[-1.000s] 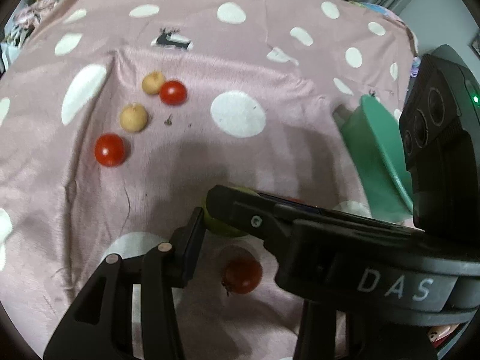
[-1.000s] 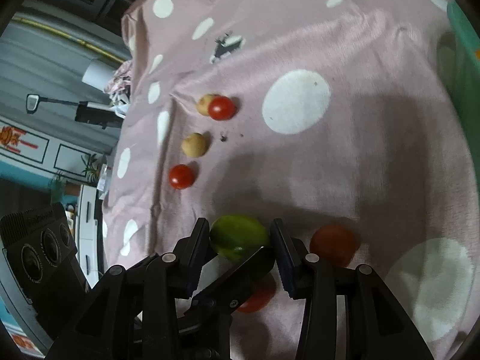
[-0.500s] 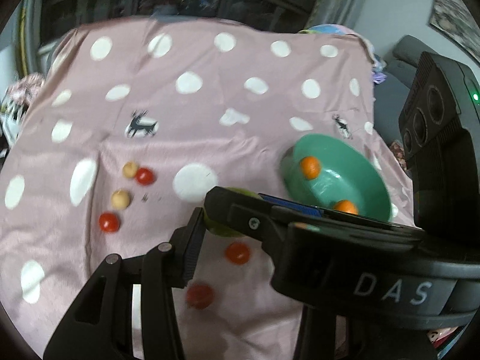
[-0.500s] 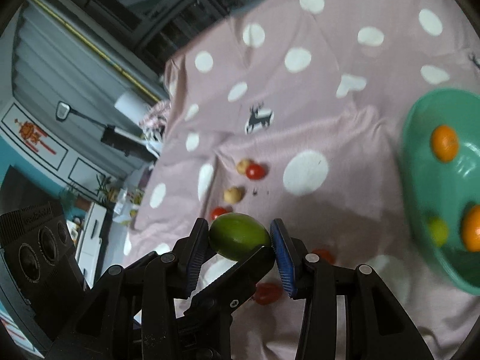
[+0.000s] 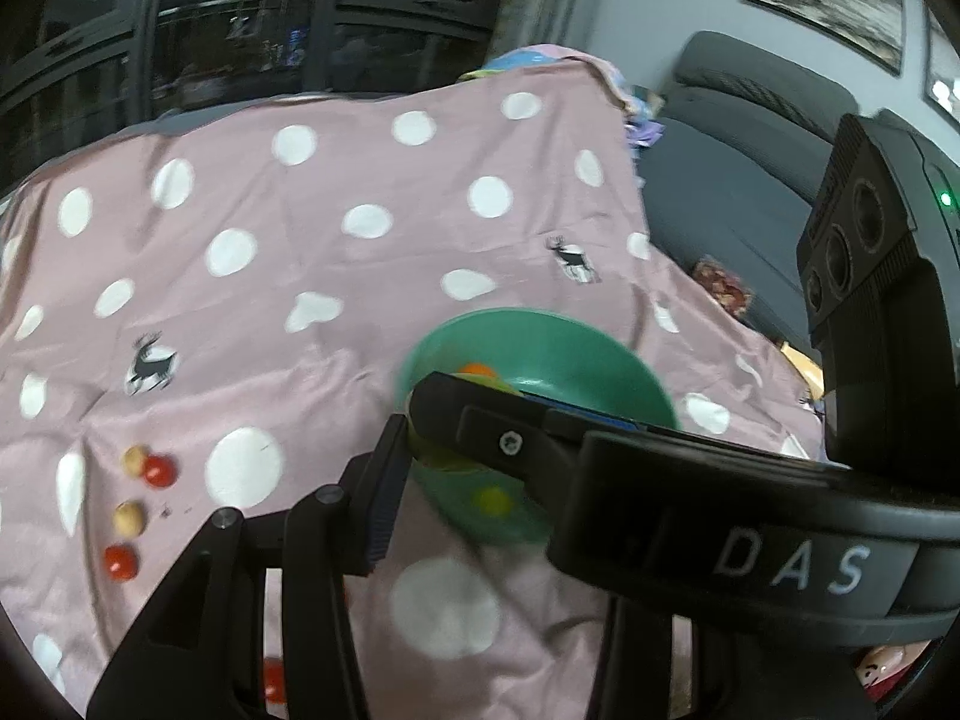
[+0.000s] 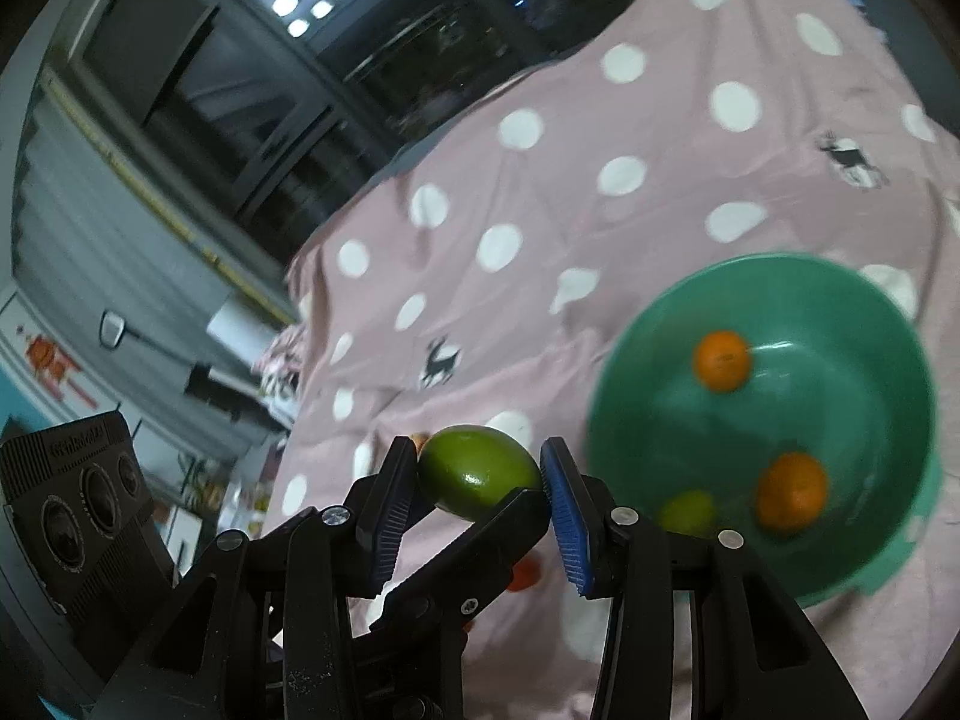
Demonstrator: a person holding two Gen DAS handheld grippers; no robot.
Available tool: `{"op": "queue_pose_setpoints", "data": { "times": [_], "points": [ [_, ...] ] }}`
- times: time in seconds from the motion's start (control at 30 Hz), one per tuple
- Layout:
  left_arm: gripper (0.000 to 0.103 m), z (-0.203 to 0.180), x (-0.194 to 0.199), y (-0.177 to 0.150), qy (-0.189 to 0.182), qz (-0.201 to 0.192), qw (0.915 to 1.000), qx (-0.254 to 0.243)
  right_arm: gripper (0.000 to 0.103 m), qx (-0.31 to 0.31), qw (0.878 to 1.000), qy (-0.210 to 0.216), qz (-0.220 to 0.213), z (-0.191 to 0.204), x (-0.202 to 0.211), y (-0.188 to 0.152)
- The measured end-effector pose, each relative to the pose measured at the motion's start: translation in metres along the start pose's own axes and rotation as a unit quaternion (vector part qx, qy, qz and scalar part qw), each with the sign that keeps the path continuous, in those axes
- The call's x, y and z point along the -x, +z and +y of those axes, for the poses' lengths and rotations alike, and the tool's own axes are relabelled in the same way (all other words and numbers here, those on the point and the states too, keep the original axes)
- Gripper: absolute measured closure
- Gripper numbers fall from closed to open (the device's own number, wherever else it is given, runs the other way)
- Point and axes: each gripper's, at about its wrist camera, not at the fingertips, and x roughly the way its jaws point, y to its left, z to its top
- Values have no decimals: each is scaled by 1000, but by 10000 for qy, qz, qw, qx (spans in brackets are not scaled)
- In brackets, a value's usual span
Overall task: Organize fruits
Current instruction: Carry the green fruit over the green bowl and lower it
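My right gripper is shut on a green lime and holds it in the air, left of a green bowl. The bowl holds two oranges and a small yellow-green fruit. In the left wrist view the other gripper's body crosses the frame and hides my left gripper's right finger; the left finger shows beside the lime. The bowl lies behind. Red tomatoes and tan fruits lie on the cloth at left.
A pink cloth with white dots covers the table. A grey sofa stands at the right. Dark windows lie beyond the far edge. Another tomato lies near the front edge.
The right gripper has lifted the lime up off the cloth and moved it toward the bowl. Both views now look from higher up.
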Motion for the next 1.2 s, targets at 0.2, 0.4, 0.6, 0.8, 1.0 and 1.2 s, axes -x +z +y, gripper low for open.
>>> {"op": "queue_pose_setpoints", "data": {
  "times": [0.2,0.4,0.6,0.8,1.0,1.2],
  "points": [
    [59,-18,-23,4,-300,131,9994,-132,57,-331,9990,-242,-205,-28,15,5],
    [59,-28,-45,6,-496,298,9982,-154,57,-589,9971,-419,-223,-50,20,7],
    [59,-36,-60,5,-621,438,9970,-166,57,-814,9950,-540,-215,-67,23,7],
    [59,-39,-71,4,-762,559,9954,-135,57,-985,9927,-669,-194,-80,25,7],
    [59,-43,-80,3,-785,682,9945,-91,57,-1132,9907,-738,-144,-90,24,7],
    [59,-44,-90,1,-875,814,9928,-38,57,-1242,9886,-850,-65,-98,20,7]
  ]
}}
